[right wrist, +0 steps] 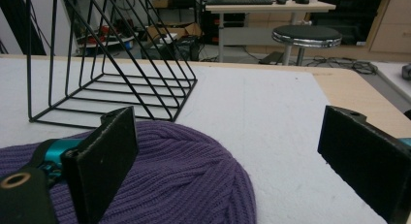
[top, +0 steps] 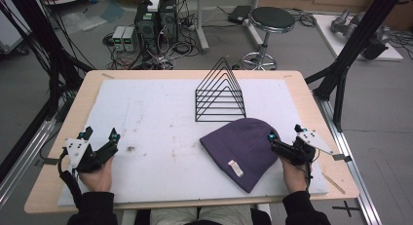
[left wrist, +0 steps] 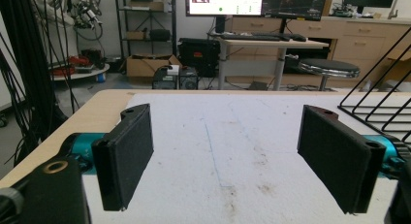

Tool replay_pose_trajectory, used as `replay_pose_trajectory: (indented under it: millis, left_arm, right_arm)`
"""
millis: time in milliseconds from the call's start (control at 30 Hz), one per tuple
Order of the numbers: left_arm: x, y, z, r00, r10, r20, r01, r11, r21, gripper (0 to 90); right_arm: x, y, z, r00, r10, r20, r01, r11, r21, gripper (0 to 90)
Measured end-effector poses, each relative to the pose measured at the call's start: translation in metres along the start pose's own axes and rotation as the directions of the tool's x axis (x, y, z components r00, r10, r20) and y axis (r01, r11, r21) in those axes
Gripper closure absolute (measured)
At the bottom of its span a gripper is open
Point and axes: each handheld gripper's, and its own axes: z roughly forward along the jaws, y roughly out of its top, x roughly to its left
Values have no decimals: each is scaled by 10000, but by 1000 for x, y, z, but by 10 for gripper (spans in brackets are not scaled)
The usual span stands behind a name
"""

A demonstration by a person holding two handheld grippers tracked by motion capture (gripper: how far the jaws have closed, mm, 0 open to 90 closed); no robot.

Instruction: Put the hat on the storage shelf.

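A purple knit beanie lies flat on the white foam mat, right of centre, with a small white label near its brim. My right gripper stands open at the beanie's right edge; in the right gripper view its left jaw hangs over the beanie and its right jaw over bare mat, nothing between them. My left gripper rests open at the mat's left side, with empty stained foam between its jaws.
A black wire file rack stands behind the beanie, its base seen in the right gripper view and its corner in the left gripper view. The wooden table edge lies close to my right gripper. A stool and computers stand beyond.
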Motion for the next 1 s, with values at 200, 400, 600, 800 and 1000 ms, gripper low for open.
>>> replay_pose_trajectory:
  millis: [200,400,600,800,1000]
  left_arm:
    - [-1,0,0,10000,65,-45,-65,10000,-4,208]
    - [-2,0,0,9999,159,49,-159,9999,28,208]
    - [-3,0,1,9998,153,160,-154,9999,36,210]
    - [-3,0,1,9996,183,217,-185,9998,63,210]
    - [-3,0,1,9997,85,223,-86,9999,68,211]
  right_arm:
    - [0,5,3,9999,43,-98,-39,9990,455,65]
    - [-3,6,9,9998,206,19,-207,9938,1089,65]
    - [-7,5,18,9972,736,144,-749,9747,2104,65]
    - [-8,7,23,9952,954,208,-972,9480,3030,66]
    - [-10,12,27,9927,1175,287,-1199,9228,3662,66]
